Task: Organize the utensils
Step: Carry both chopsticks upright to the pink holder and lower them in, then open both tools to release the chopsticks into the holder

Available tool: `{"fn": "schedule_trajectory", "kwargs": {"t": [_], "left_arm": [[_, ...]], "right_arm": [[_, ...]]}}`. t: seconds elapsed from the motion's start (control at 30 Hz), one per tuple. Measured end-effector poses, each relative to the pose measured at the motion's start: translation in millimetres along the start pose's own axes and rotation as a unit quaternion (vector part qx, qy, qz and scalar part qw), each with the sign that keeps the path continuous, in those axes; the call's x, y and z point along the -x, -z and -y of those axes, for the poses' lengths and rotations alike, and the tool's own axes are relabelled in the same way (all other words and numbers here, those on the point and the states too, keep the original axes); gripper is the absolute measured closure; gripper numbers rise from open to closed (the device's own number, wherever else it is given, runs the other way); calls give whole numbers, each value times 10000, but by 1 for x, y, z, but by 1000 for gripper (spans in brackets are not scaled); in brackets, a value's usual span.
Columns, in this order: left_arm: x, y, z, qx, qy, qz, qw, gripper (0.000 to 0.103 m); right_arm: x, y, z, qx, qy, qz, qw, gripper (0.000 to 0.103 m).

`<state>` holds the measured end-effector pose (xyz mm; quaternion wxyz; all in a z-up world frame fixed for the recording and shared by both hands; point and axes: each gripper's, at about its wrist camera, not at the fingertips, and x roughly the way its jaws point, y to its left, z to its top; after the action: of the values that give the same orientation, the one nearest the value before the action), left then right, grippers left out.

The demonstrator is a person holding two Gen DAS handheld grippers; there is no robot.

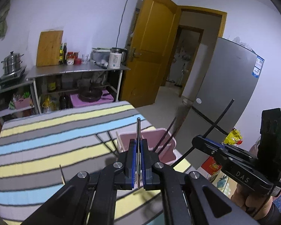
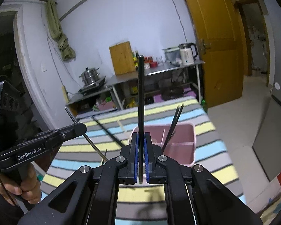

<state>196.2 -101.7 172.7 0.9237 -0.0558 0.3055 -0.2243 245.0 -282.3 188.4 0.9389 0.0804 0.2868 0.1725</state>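
My left gripper (image 1: pixel 138 142) is shut on a thin grey chopstick (image 1: pixel 138 129) that sticks up past the blue pads. It hovers over the striped table just before the pink basket (image 1: pixel 164 155). My right gripper (image 2: pixel 141 136) is shut on a black chopstick (image 2: pixel 141 93) that points up and away, also in front of the pink basket (image 2: pixel 189 155). Two black chopsticks (image 2: pixel 175 123) lean inside the basket. Each gripper shows in the other's view: the right gripper (image 1: pixel 196 140) at the right, the left gripper (image 2: pixel 82 127) at the left, held by a hand.
More chopsticks (image 2: pixel 106 131) lie loose on the striped tablecloth (image 1: pixel 46 140) left of the basket. Behind the table stands a steel shelf (image 1: pixel 78 71) with a kettle, bottles, a cutting board and a pot. A yellow door (image 1: pixel 149 52) and a grey fridge (image 1: pixel 224 86) are to the right.
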Motion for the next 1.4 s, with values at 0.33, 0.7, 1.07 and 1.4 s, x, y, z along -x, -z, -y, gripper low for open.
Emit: {"fn": "schedule_trajectory", "kwargs": {"t": [0.33,0.7,1.07,1.4], "left_arm": [[-16,-37,2,-41,15,228,9997,99],[-57,-20,-10,7,-26,-74,10000,99],[-86,4,-16,-114,-60,-285,9995,99],[-102,28,-21,-140,-81,-592,9981,98]], "right_arm": [[-4,-29,6,20,98,315,9995,98],[-31,-15,11,-23,211,108,9997,98],[-60,9,17,-69,256,-242,9994,98],[-79,27,16,-89,252,-547,9981,97]]}}
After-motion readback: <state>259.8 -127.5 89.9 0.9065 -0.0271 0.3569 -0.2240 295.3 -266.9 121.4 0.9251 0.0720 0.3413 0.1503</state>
